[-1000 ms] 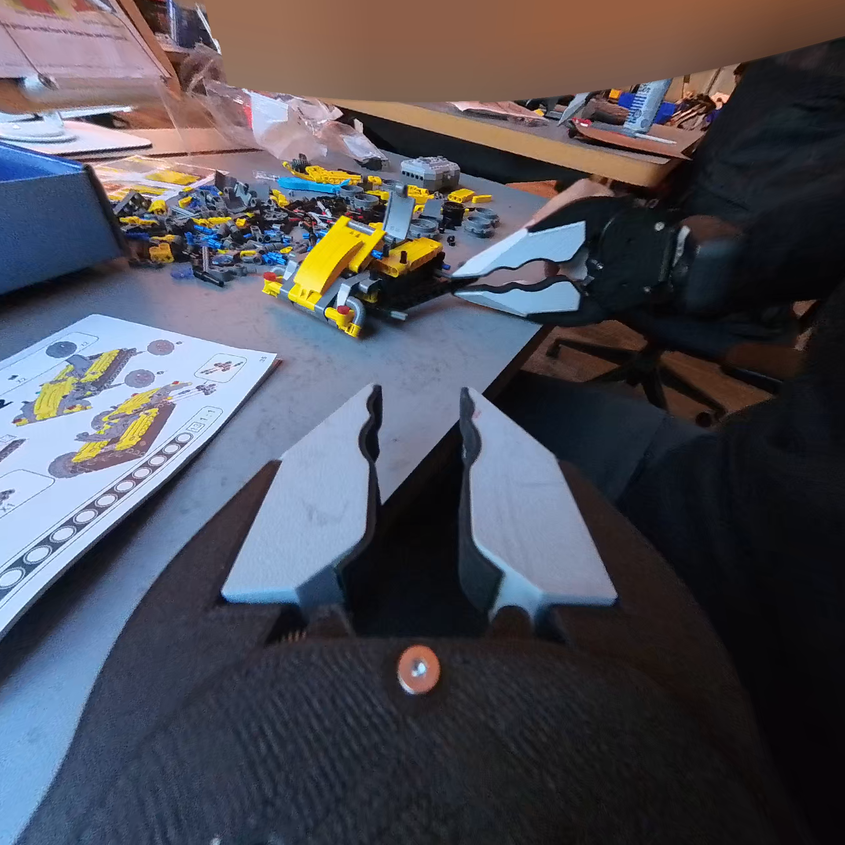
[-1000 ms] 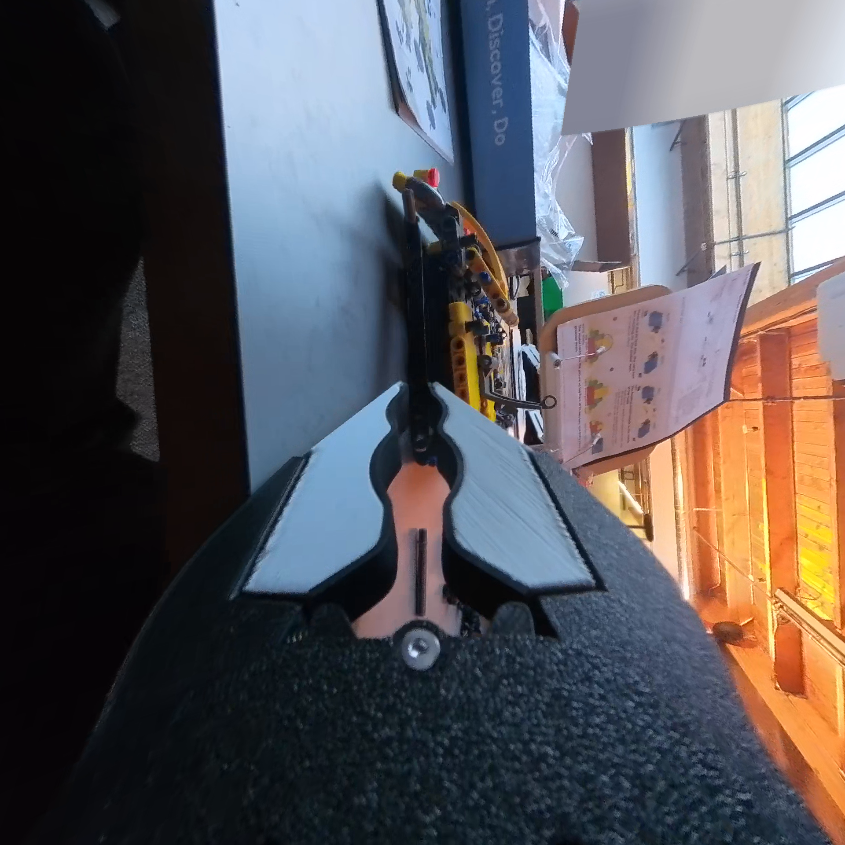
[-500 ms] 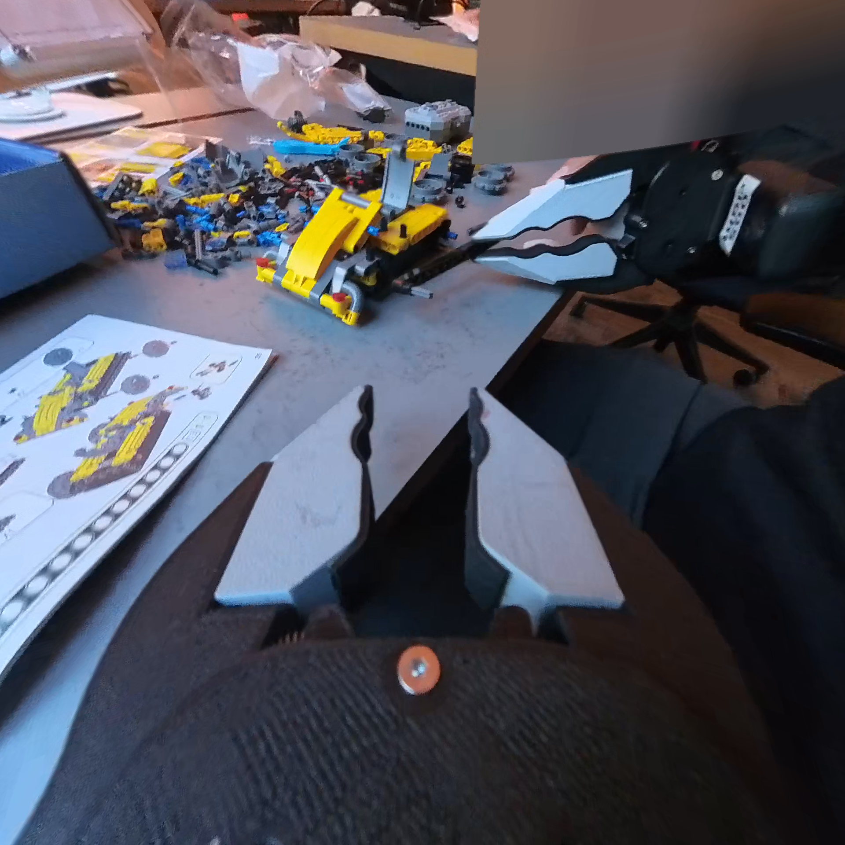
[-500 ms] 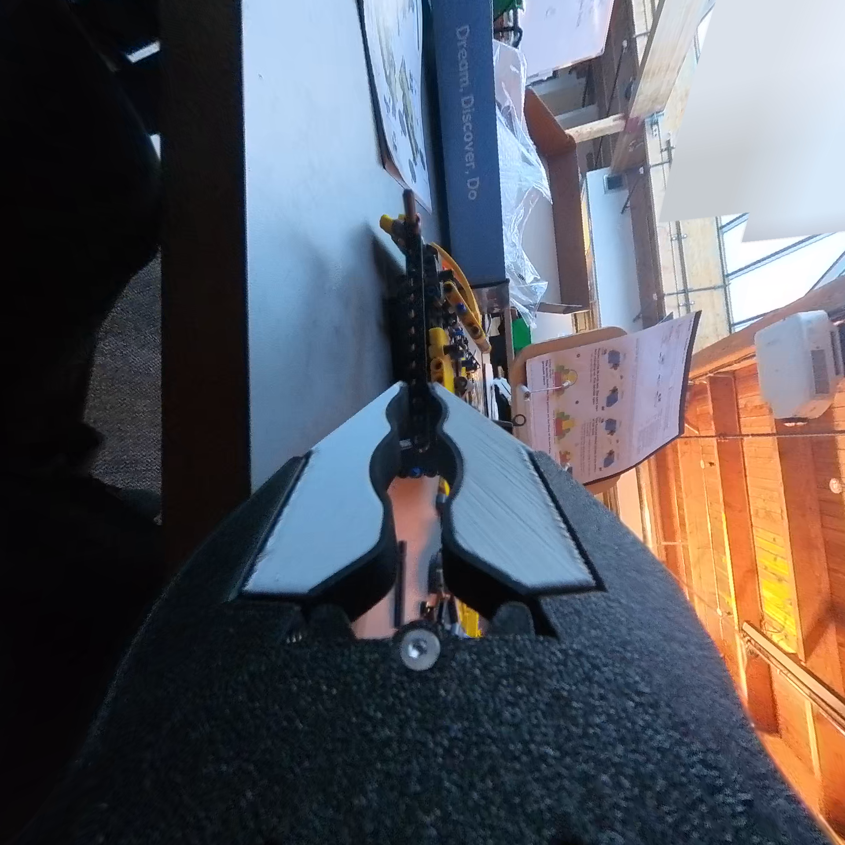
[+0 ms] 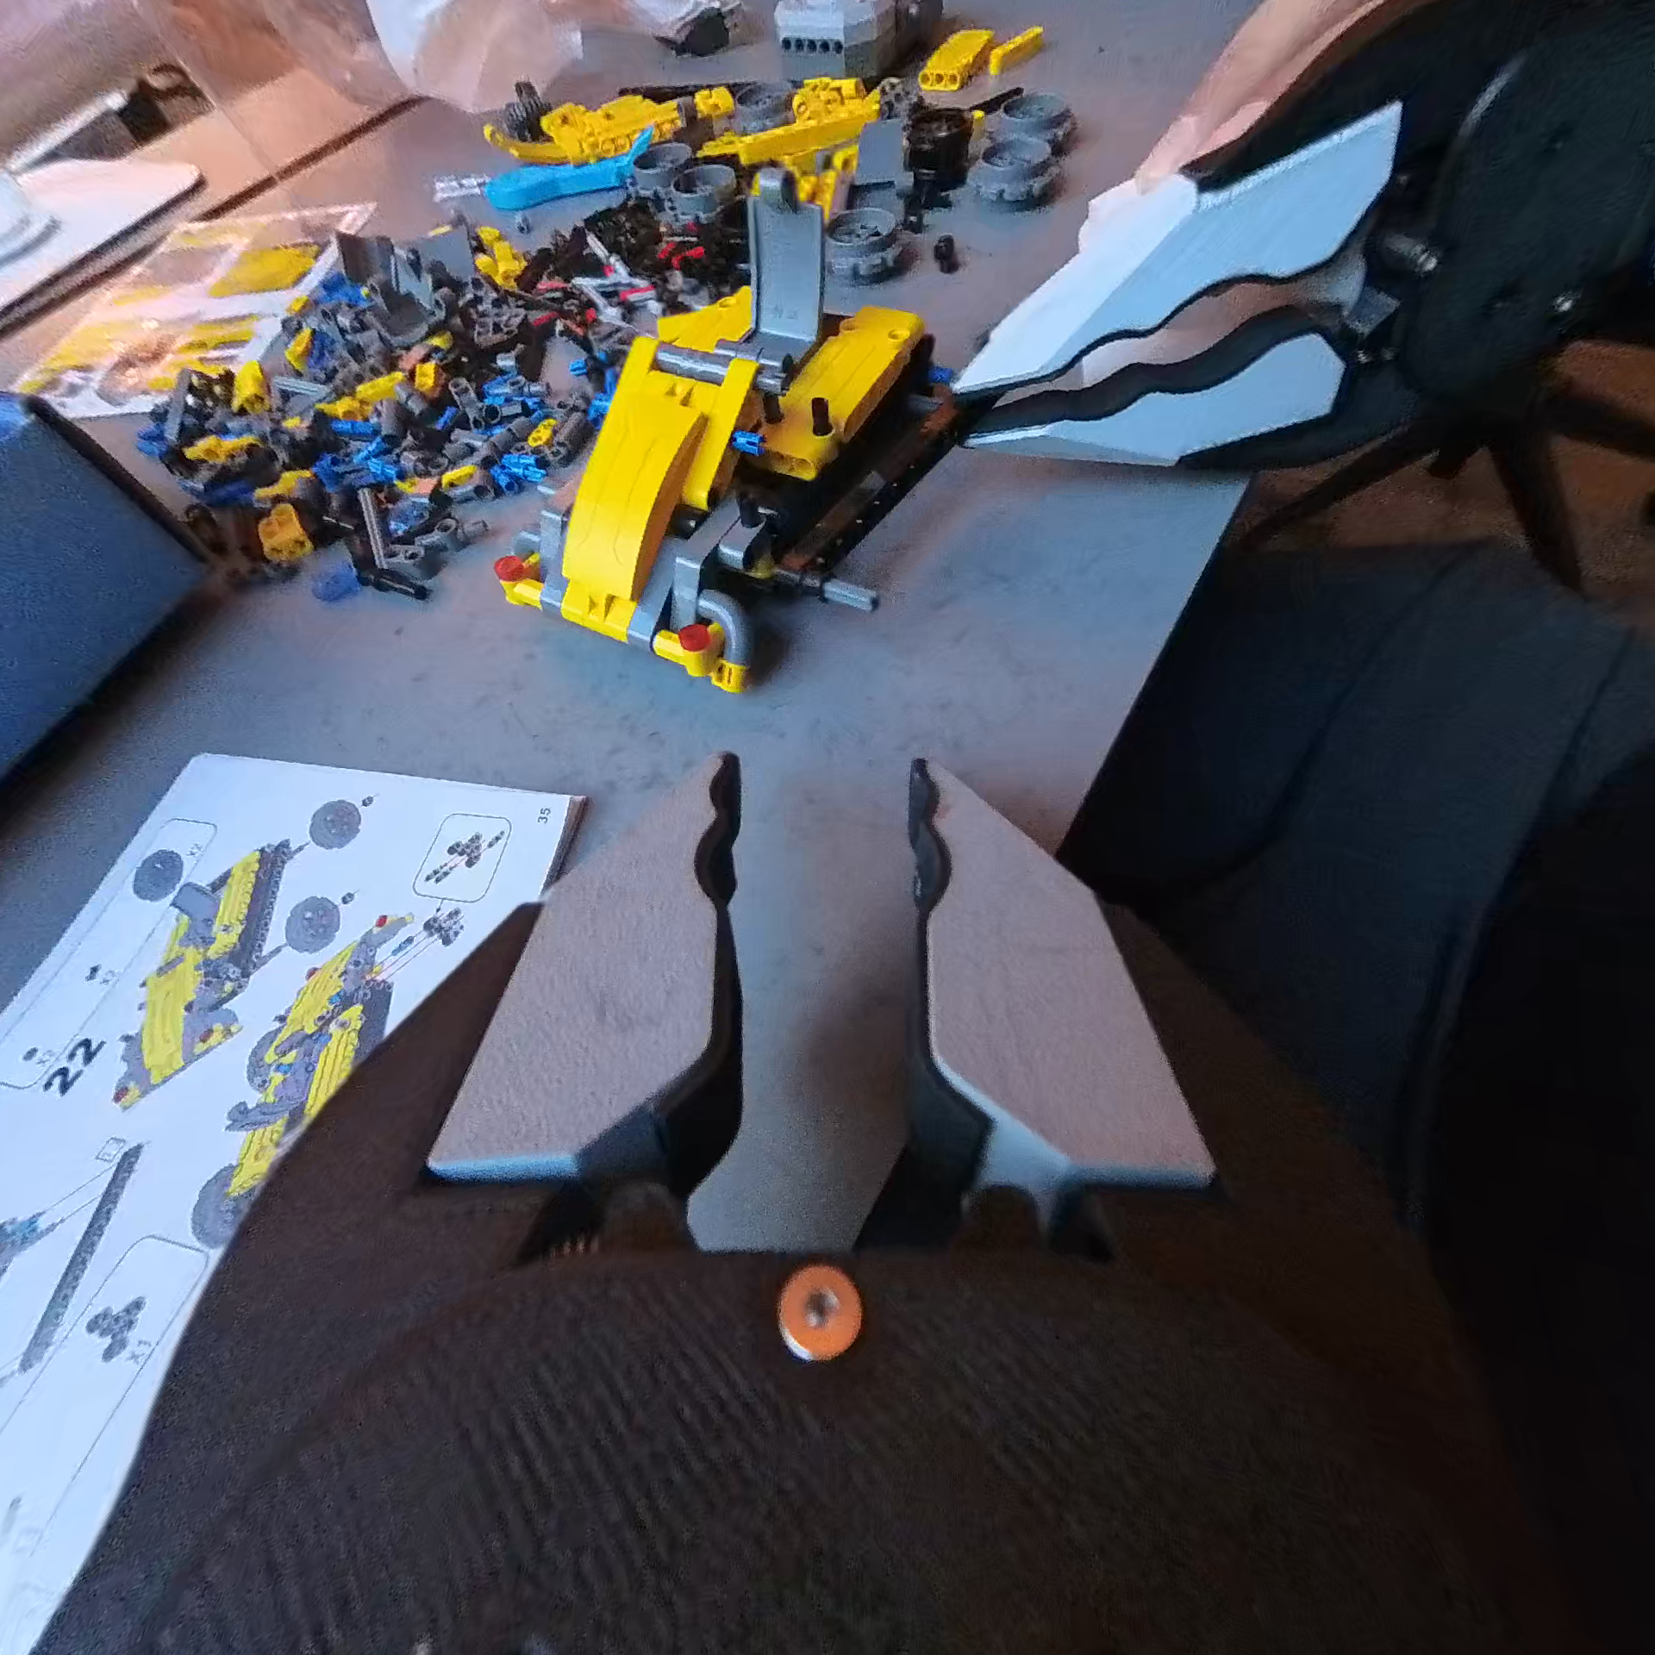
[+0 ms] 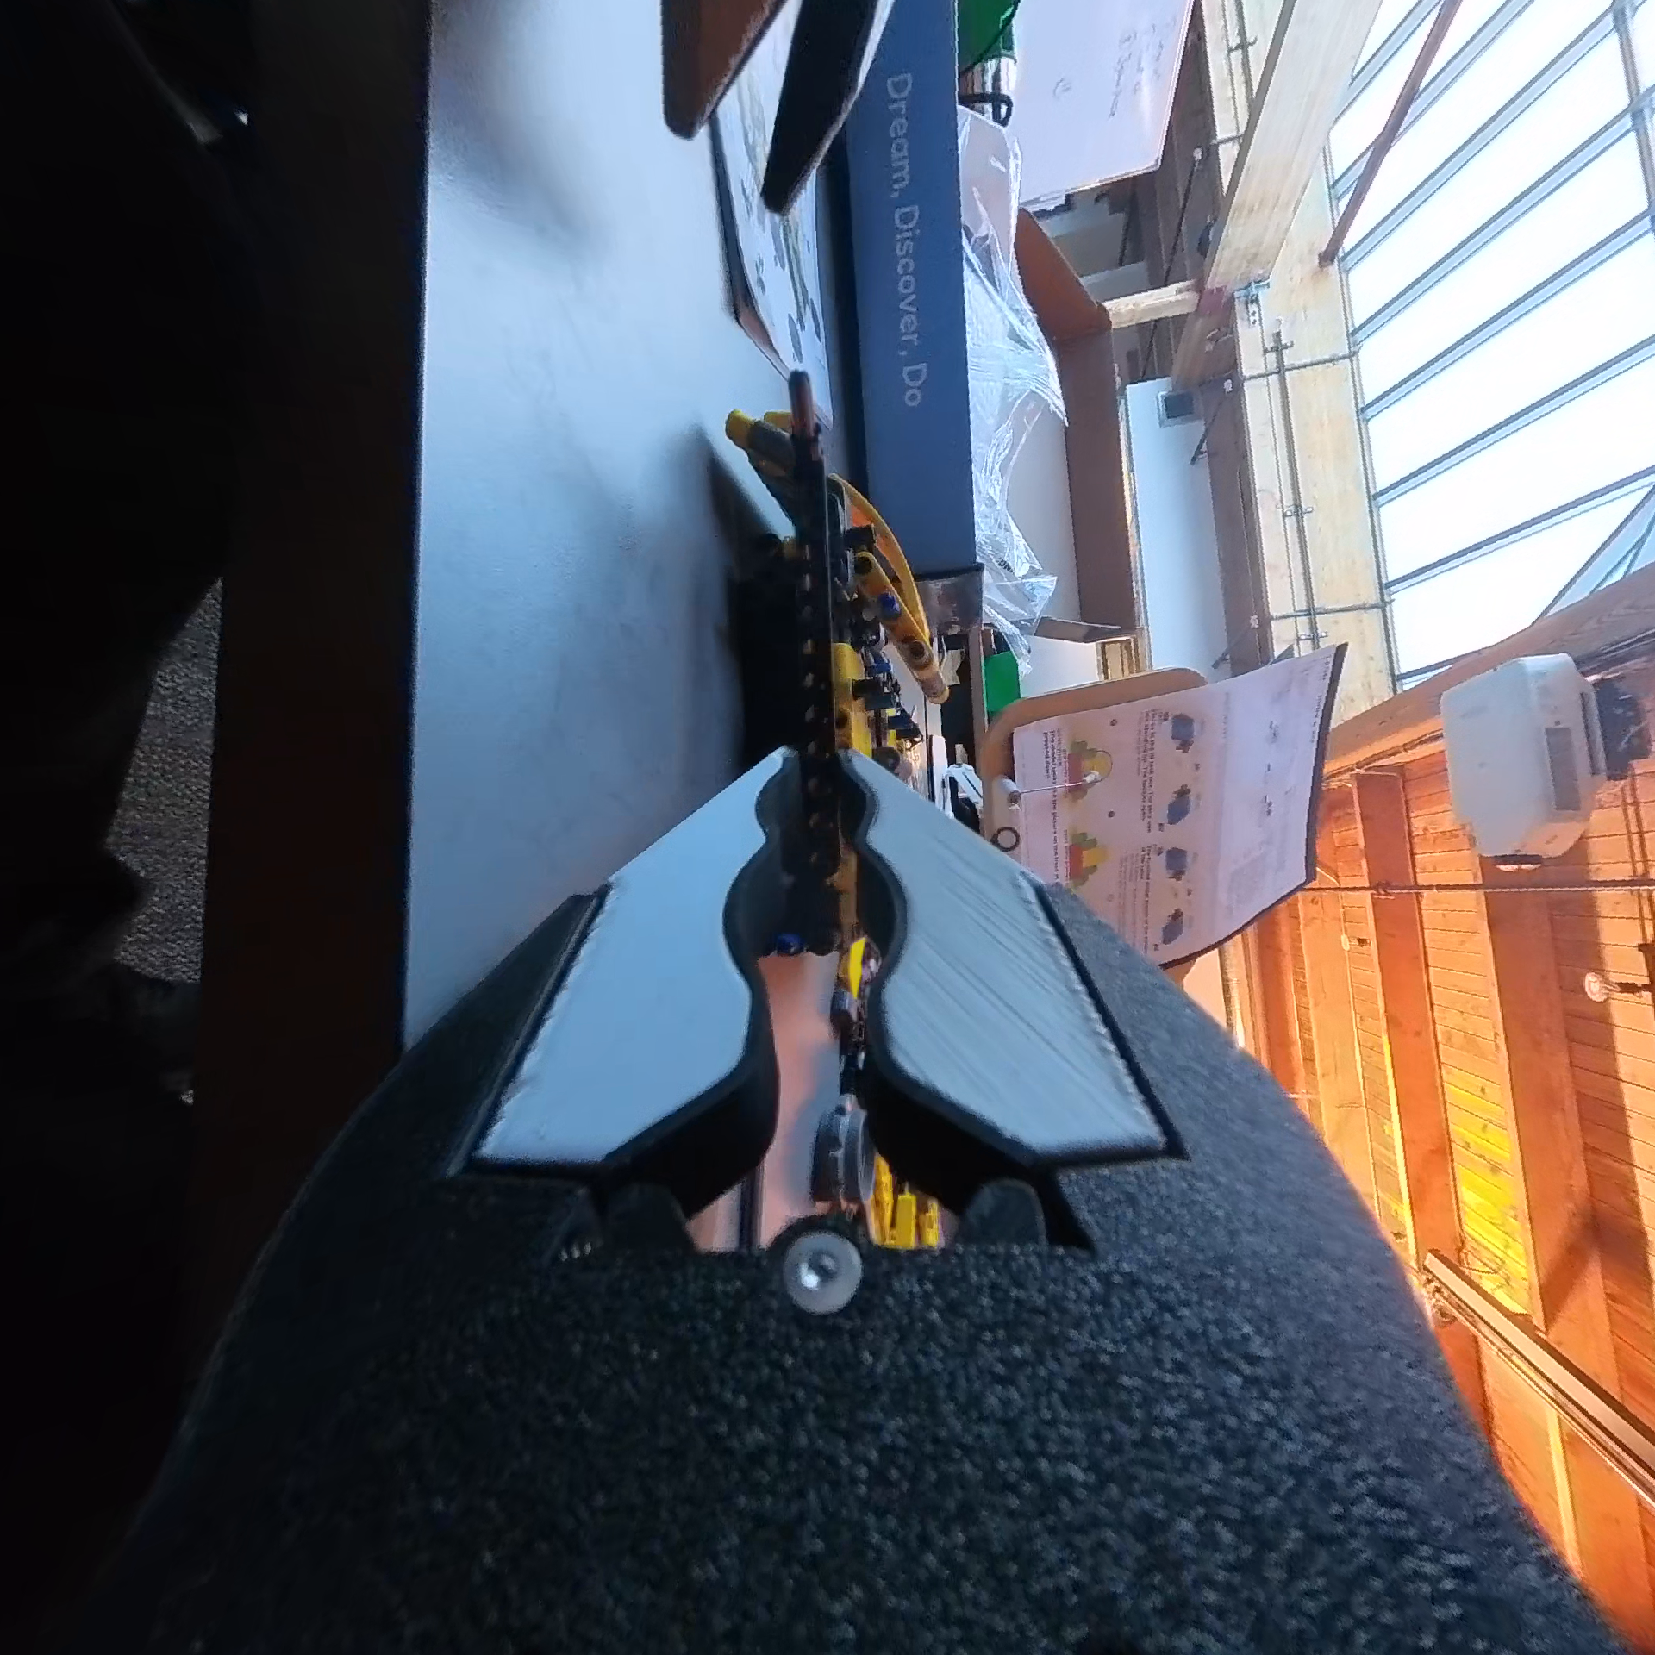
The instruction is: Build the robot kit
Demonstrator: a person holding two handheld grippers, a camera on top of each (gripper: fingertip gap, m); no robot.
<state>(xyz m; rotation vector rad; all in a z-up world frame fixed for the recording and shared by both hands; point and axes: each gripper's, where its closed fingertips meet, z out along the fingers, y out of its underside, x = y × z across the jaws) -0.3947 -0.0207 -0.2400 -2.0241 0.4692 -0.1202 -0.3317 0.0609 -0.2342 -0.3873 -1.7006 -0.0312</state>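
A part-built yellow and grey toy vehicle stands on the grey table. In the left wrist view my right gripper comes in from the right, shut on the black beam at the vehicle's rear. The right wrist view shows that beam pinched between my right gripper's tips. My left gripper is open and empty, low over the table near its front edge, beside an open instruction booklet. Its fingers also show at the top of the right wrist view.
A pile of loose black, blue, yellow and grey pieces lies behind and left of the vehicle, with grey wheels farther back. A blue box stands at the left. Plastic bags lie at the back. The table edge drops off at the right. Some 11 centimetres of space lies between my two pairs of fingers.
My left gripper has moved forward over the table and tilted down, and opened a little wider. My right gripper has stayed shut on the vehicle's beam.
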